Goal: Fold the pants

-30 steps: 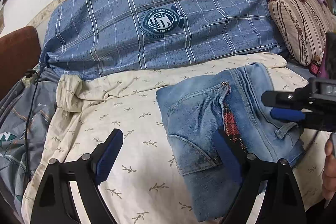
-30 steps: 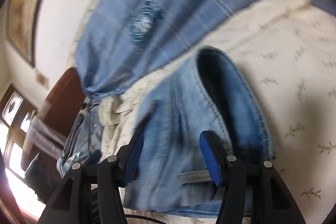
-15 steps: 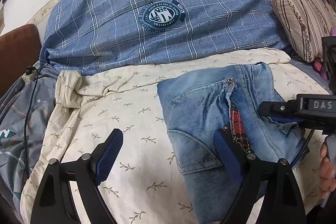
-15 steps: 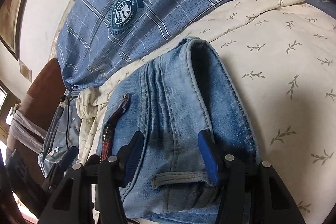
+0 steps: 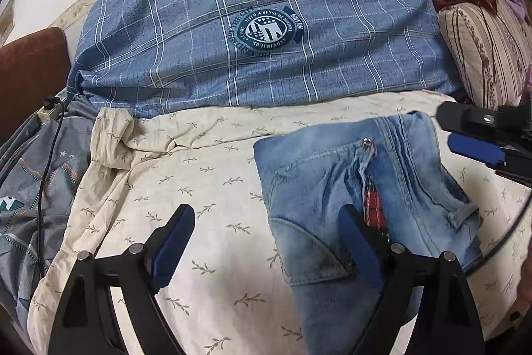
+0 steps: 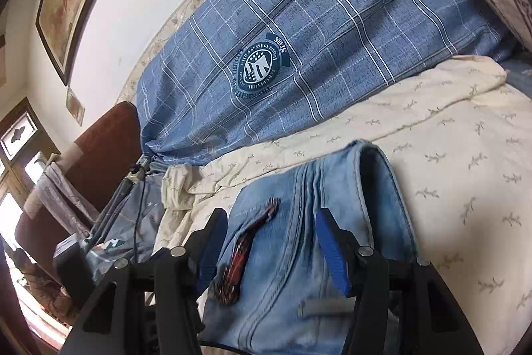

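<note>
Although already folded into a compact denim bundle, the pants [image 5: 362, 208] lying on the leaf-print sheet [image 5: 206, 182] of the bed, in front of the blue plaid pillow [image 5: 259, 32], look nearly finished rather than done. Waistband uppermost, fly gaping on a red plaid lining, one edge curling up at the far side; probably only smoothing or a last tuck left. Left gripper [image 5: 266, 242]: jaws spread wide, empty, one pad over bare sheet, the other above the denim. Right gripper [image 6: 269, 242]: jaws about half apart, straddling the waistband, gripping nothing as far as visible. Legs beneath the bundle hidden; near edge cut off by both frames.
</note>
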The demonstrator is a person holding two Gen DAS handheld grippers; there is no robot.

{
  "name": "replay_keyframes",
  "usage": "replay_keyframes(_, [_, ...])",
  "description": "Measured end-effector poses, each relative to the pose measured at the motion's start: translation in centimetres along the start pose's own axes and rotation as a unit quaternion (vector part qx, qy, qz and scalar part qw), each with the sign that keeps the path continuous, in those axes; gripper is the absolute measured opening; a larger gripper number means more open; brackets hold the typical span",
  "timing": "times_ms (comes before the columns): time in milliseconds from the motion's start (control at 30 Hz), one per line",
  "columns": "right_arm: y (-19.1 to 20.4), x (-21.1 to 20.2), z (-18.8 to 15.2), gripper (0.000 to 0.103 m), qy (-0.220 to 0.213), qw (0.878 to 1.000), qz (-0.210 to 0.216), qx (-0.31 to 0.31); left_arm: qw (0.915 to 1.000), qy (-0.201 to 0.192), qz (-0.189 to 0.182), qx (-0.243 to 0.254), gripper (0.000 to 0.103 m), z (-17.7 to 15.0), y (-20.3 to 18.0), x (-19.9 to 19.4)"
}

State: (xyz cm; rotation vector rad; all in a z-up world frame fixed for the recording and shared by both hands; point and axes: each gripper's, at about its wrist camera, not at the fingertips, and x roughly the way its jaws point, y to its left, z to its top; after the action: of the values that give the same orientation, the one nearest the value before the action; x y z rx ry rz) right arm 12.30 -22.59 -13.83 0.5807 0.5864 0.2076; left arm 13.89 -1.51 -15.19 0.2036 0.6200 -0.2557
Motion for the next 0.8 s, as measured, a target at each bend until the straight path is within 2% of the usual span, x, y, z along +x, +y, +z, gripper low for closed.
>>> replay_keyframes(167, [-0.5,2.4,1.8,0.059,0.002,1.000,-0.012,0.001,0.9999,0.005,0.009,-0.009,0.088,0.8,0.5,1.3])
replay_keyframes(333, [-2.9,5.8,2.9,0.059,0.037,0.999,-0.030,0.023,0.9993,0.011,0.021,-0.029,0.088,1.7,1.5,3.0])
replay_keyframes(500, [-5.5,8.9,2.5,0.060,0.089,0.993,-0.057,0.050,0.9981,0.051,0.026,-0.023,0.089,1.5,0.8,5.8])
replay_keyframes(667, [-6.5,9.4,2.4,0.060,0.099,0.992,-0.049,0.057,0.9975,0.058,0.029,-0.030,0.089,1.3,0.6,6.4])
replay_keyframes(800, [-5.7,7.8,2.5,0.060,0.092,0.993,-0.044,0.056,0.9974,0.055,0.028,-0.038,0.089,1.4,1.0,5.8])
